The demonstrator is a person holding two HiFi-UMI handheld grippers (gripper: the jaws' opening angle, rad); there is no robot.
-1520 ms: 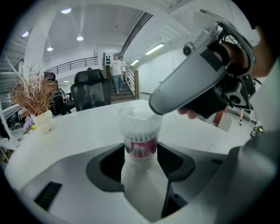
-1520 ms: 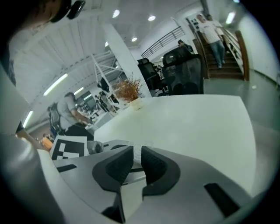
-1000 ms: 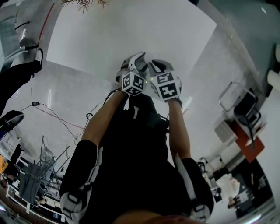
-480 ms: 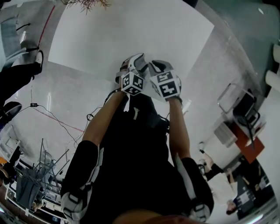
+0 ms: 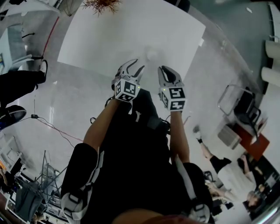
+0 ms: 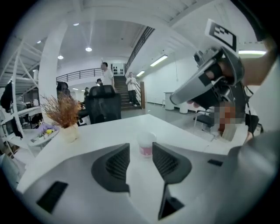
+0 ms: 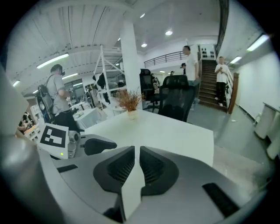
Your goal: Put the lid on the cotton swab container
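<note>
In the upper left of the head view a dried plant (image 5: 103,4) stands at the far edge of the white table (image 5: 109,35).

Left of centre, the left gripper (image 5: 133,66) hovers off the table's near edge. Its claw stands moderately apart and is closing, with nothing held. Its own view shows only open table between the pads, and the cotton swab container (image 5: 151,54) shows through the gap, well beyond them.

That container stands upright in the upper middle of the head view, alone on the table and apart from both grippers. In the left gripper view it is a small pale cup with a pink label. A whitish top seems to sit on it, though it is too small to say so with certainty. No loose lid lies anywhere on the tabletop that I can see.

Right of centre, the right gripper (image 5: 168,75) also hangs short of the table. Its claw is narrow, the pads nearly together with a thin slit between them, and it is empty.

With both claws empty and clear and no separate lid in view, the lid is probably already on. If so, little is left beyond a check that it sits square.
</note>
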